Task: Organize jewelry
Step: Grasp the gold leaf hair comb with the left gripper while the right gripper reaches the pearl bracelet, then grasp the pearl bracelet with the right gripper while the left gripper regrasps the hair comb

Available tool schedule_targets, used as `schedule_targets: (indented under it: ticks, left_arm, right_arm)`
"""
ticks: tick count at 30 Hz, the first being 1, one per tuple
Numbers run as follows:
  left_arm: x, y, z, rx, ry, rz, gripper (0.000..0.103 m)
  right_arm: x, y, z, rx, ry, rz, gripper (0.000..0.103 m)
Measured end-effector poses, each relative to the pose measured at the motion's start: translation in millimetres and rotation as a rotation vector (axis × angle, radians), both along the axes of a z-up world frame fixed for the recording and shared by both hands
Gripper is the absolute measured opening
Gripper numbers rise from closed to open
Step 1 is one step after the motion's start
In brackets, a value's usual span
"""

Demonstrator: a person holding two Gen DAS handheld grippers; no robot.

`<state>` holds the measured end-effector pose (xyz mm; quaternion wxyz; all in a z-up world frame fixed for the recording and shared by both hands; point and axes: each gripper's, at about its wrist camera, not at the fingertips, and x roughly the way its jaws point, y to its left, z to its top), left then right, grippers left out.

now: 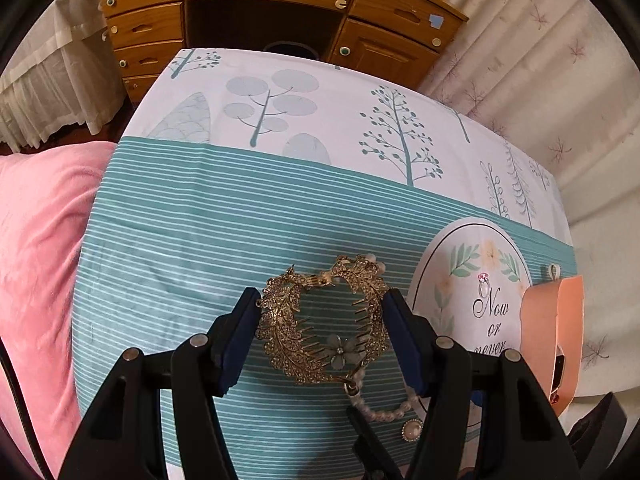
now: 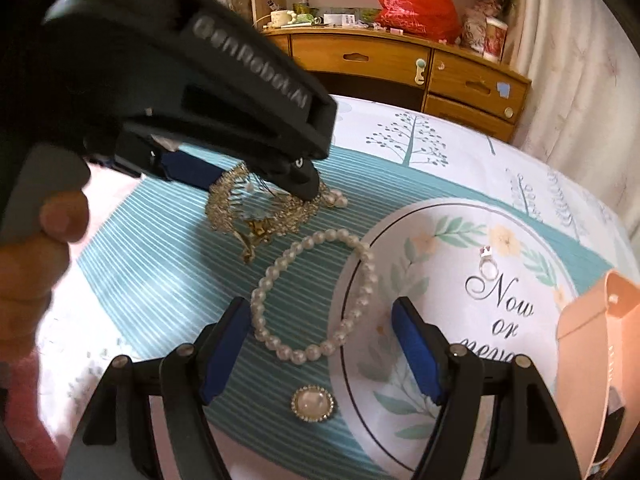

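Bedroom furniture fills the background: a wooden dresser (image 1: 256, 12) stands behind a counter (image 1: 200, 216) draped in a teal-striped, tree-printed cloth. On the cloth the jewelry lies spread out, presumably so that each piece can be taken singly. The left hand-held gripper (image 1: 320, 332) is partly open, its blue pads pressed to the two flanks of a gold rhinestone hair comb (image 1: 320, 320). The right-wrist view shows the comb tilted and seemingly raised off the cloth, so it looks clamped for carrying. The right hand-held gripper (image 2: 316, 344) is wide open and holds nothing. It hovers astride a pearl bracelet (image 2: 316, 292) that lies half on the stripes, half on the printed round panel, likely lined up as the next pick. A pearl brooch (image 2: 314, 404) sits just below, and a small pink-stone ring (image 2: 486, 252) rests on the panel. A peach-coloured box (image 2: 596, 360) stands open at the right edge, probably the destination.
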<state>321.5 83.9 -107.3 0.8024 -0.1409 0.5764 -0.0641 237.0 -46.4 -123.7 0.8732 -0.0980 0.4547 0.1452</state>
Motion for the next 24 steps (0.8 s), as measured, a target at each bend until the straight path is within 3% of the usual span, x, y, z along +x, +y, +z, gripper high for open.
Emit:
schedule_targets:
  ticks: [3,5,7,8,11,13,20,24]
  left_arm:
    - [-1,1,2,-0.003,-0.006,0.008,0.061]
    - [-2,2,4,-0.001,-0.011,0.011,0.061]
    - [-3,2,6,-0.002,-0.015,0.011,0.061]
    - [-3,2,7,-0.003,-0.017,0.011,0.061]
    - [-4,1,9,0.0,-0.022,0.012,0.061]
    - [-5,2,11,-0.005,-0.027,0.015,0.051]
    - [-10,6,21,-0.033,-0.058,0.011,0.051]
    - [-7,1,14,-0.013,-0.027,-0.011,0.051]
  right_arm:
    - [4,-2,2,0.009,-0.008,0.009,0.057]
    - [8,-5,3,0.01,-0.013,0.011,0.042]
    - [9,-6,3,0.009,-0.017,0.027,0.019]
    - [9,-6,4,0.007,-0.018,0.034,0.015]
    - [11,-7,4,0.002,-0.013,0.048,0.015]
    - [10,-8,4,0.008,-0.003,0.049,0.015]
    - [10,-20,7,0.079,0.059,0.032,0.014]
    - [12,-24,8,0.1,0.086,0.025,0.014]
